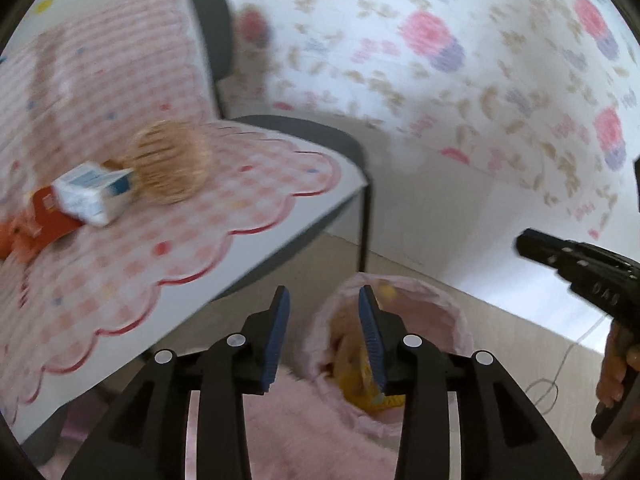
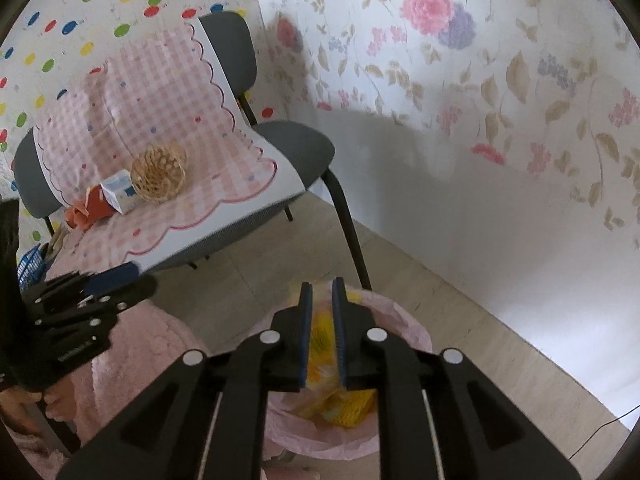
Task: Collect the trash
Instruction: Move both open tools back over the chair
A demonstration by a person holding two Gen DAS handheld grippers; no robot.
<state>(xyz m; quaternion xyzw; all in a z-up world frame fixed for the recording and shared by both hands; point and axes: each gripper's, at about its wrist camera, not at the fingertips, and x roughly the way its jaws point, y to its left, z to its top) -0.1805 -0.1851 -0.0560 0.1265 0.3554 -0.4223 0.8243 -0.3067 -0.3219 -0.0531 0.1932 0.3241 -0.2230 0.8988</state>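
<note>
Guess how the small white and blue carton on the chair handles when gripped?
The carton probably weighs little and may crush, since it looks like thin card. Lying on its side against the woven ball, it seems unlikely to roll, but could slide on the cloth.

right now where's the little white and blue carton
The carton lies on the pink checked cloth on the chair seat, left in both views, touching the woven ball on its right and the orange wrapper on its left.

A home room: floral wallpaper (image 2: 460, 80), cloth-draped chair (image 2: 280, 144), pink rug (image 2: 132, 344).
</note>
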